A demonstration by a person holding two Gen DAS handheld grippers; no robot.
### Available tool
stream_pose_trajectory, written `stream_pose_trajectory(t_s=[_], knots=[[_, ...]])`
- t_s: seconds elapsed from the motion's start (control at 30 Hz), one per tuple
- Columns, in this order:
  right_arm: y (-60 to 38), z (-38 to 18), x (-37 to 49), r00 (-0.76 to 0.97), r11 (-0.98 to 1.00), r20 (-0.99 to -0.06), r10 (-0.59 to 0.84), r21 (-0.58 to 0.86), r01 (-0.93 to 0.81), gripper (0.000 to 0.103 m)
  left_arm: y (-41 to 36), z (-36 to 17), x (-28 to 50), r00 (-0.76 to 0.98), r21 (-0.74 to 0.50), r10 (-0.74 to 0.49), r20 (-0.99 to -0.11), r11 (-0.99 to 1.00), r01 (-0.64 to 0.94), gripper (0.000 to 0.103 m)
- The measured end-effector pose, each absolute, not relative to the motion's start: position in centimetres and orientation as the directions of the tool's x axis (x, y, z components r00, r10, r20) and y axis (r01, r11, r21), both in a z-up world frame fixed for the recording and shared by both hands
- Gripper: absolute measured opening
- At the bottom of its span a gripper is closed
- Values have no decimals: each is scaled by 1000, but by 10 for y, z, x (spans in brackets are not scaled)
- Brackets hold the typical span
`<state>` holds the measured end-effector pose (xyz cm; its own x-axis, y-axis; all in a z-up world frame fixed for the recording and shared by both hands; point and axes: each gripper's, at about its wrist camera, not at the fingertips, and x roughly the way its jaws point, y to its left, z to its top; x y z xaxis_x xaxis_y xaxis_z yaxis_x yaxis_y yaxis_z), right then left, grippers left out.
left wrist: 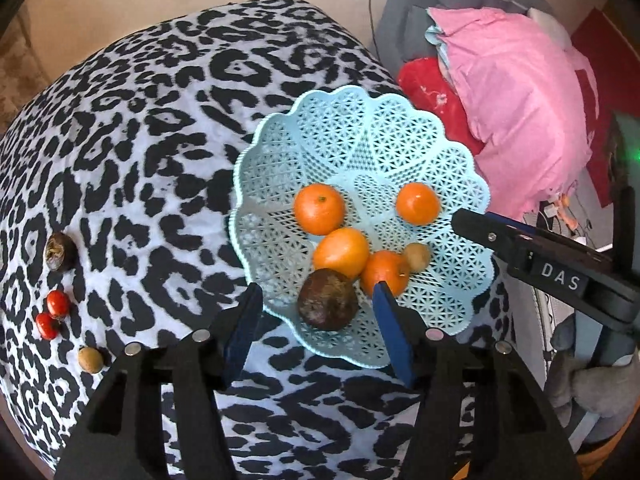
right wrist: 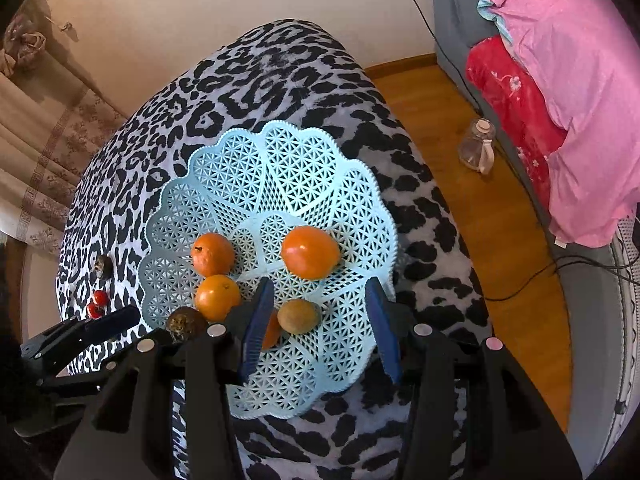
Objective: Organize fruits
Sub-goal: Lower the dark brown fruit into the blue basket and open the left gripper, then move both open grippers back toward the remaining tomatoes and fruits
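A pale blue lattice basket (left wrist: 352, 136) (right wrist: 260, 168) stands on the leopard-print cloth and holds several oranges (left wrist: 319, 209) (right wrist: 310, 253). A dark round fruit (left wrist: 328, 299) (right wrist: 186, 323) lies at its near rim. My left gripper (left wrist: 318, 312) straddles that fruit, open, with its pads clear of it. A small tan fruit (right wrist: 298, 316) (left wrist: 417, 257) rests in the basket between the fingers of my right gripper (right wrist: 320, 314), which is open and not touching it. One orange (right wrist: 272, 334) is partly hidden behind the left finger of my right gripper.
Loose on the cloth at the left lie another dark fruit (left wrist: 60, 251), two small red fruits (left wrist: 53, 314) and a tan one (left wrist: 90, 359). Pink and red bedding (right wrist: 560, 92) is piled at the right. A glass jar (right wrist: 478, 148) and cables sit on the wood floor.
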<state>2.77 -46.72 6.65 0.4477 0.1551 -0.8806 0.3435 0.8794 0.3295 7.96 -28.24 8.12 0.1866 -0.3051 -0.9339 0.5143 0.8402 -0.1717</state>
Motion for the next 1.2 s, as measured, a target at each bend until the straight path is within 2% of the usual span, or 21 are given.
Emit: stream_pose_trajectory(t_s=[0.6, 1.2], knots=[[-408, 88, 46, 461, 913, -855, 236, 358, 195, 49, -217, 89, 88, 256, -162, -273, -927, 909, 383, 57], [-286, 94, 54, 391, 937, -862, 324, 348, -9, 53, -57, 68, 104, 318, -118, -141, -937, 989, 91, 57]])
